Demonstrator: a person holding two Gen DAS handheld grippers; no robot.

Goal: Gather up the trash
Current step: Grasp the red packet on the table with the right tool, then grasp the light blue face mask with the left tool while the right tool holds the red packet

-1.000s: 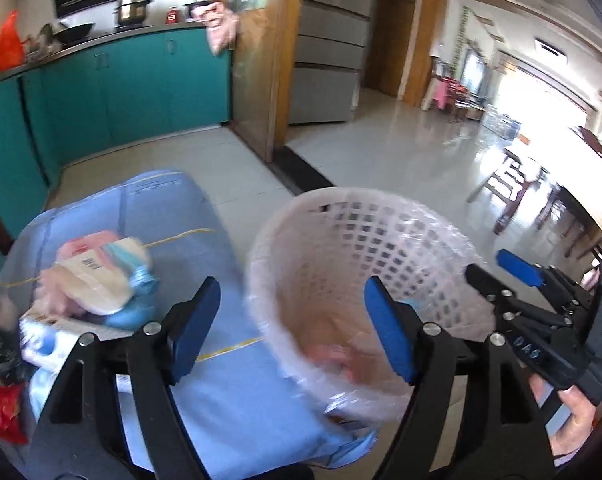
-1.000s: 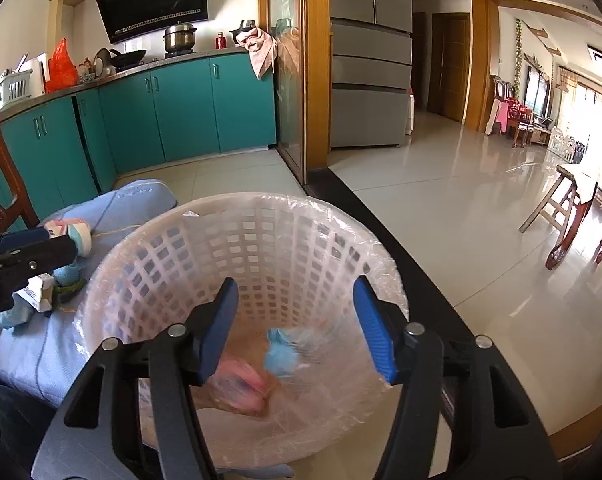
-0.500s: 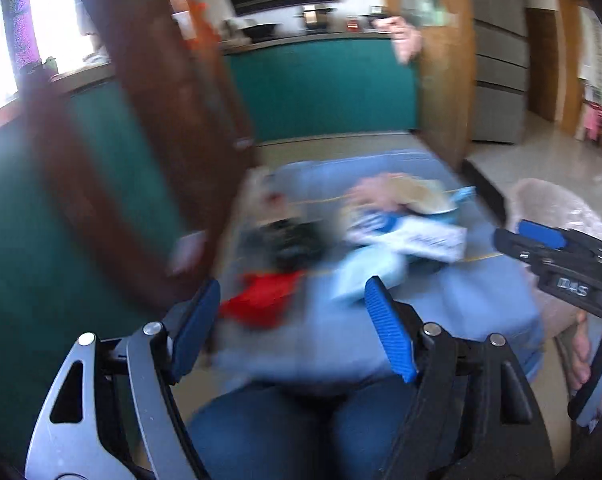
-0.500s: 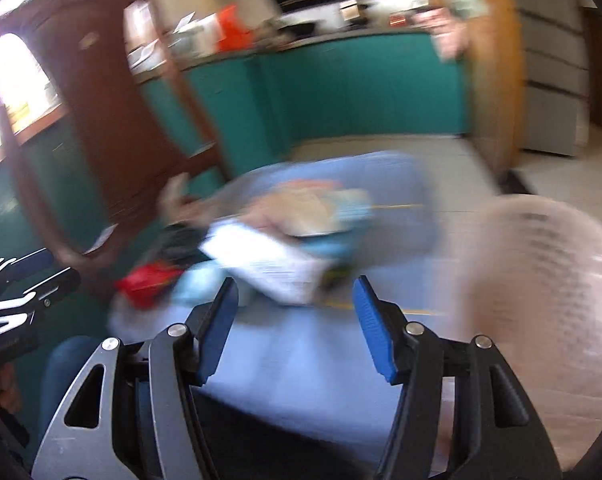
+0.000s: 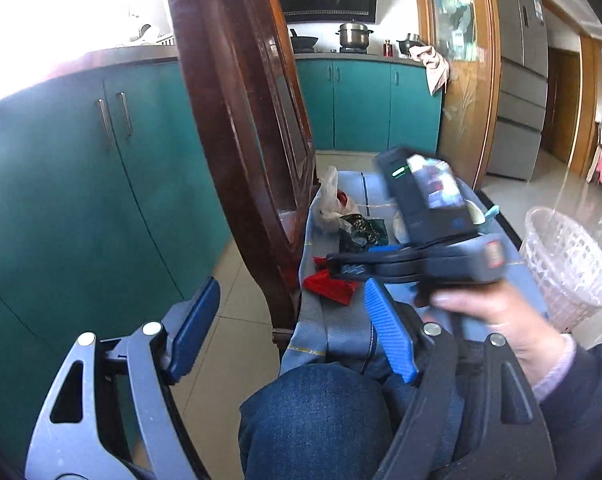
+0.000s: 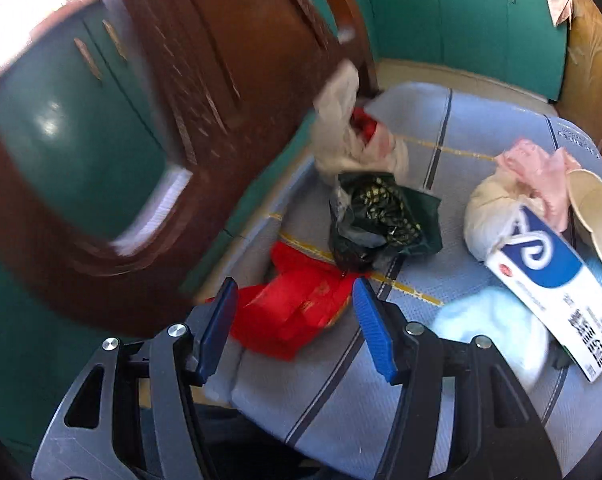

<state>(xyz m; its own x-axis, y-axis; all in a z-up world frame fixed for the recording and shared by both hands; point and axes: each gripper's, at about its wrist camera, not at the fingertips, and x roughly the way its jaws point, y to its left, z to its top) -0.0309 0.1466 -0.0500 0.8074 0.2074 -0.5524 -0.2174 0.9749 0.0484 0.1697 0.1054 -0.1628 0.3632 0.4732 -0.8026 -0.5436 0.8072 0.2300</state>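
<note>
At twelve o'clock of the right gripper (image 6: pixel 295 326), jaws apart and empty, lies the red wrapper (image 6: pixel 297 312) on the blue cushion (image 6: pixel 481 128); light, crinkly, likely slippery, best pinched across its crumpled middle.

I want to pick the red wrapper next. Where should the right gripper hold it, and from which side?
Come from above with the right gripper, open and empty. Pinch the red wrapper across its raised crumpled middle: it lies flat-edged on the blue cushion.

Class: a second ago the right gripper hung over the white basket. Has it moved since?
Yes. The right gripper has swung away from the basket to the blue-covered surface, and now hangs open over the red wrapper.
</note>
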